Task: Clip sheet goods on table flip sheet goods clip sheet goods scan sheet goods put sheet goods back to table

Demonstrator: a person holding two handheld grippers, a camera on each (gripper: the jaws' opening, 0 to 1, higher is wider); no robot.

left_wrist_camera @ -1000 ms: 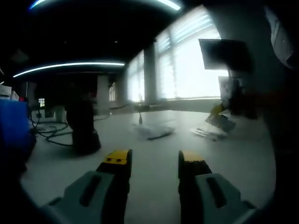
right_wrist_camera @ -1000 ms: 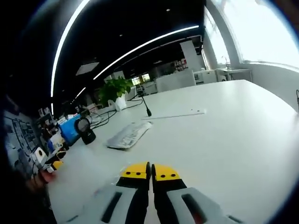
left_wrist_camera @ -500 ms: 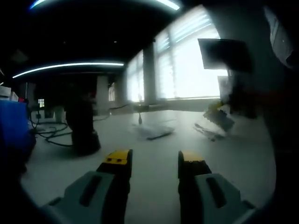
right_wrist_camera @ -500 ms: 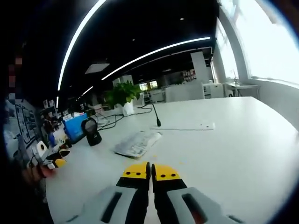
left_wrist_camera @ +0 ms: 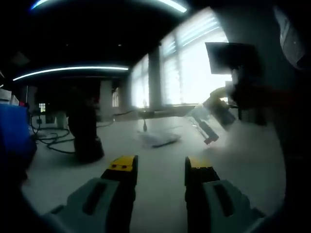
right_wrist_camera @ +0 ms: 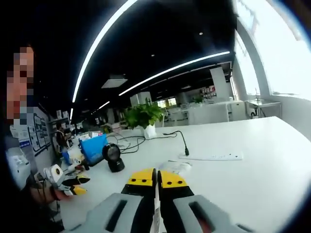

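Left gripper view: the left gripper [left_wrist_camera: 159, 167] rides low over the pale, smooth bench [left_wrist_camera: 160, 194], its yellow-tipped jaws spread apart and grasping nothing. At about 2 o'clock the right gripper [left_wrist_camera: 221, 104] enters, carrying a thin, translucent packet, the sheet goods [left_wrist_camera: 204, 124], tilted and lifted clear of the bench; it is judged to be raised for the scan step. A second flat packet [left_wrist_camera: 158, 139] lies on the bench at 12 o'clock, behind it a slim gooseneck microphone [left_wrist_camera: 145, 124]. A dark, upright scanner [left_wrist_camera: 85, 131] on a rounded foot stands at 10 o'clock, placed near enough to be presented with the packet. A blue box [left_wrist_camera: 14, 131] sits at 9 o'clock.

Right gripper view: the right gripper [right_wrist_camera: 157, 180] has its jaws clenched, a thin pale edge of the sheet goods [right_wrist_camera: 156, 213] pinched between them and running down toward 6 o'clock. Beyond the tips at 12 o'clock lies a crinkled, glossy packet [right_wrist_camera: 177, 168]. The round-headed scanner [right_wrist_camera: 114, 156] stands at 10 o'clock, a white strip [right_wrist_camera: 211, 157] at 1 o'clock, and a leafy potted plant [right_wrist_camera: 145, 116] at 12 o'clock.
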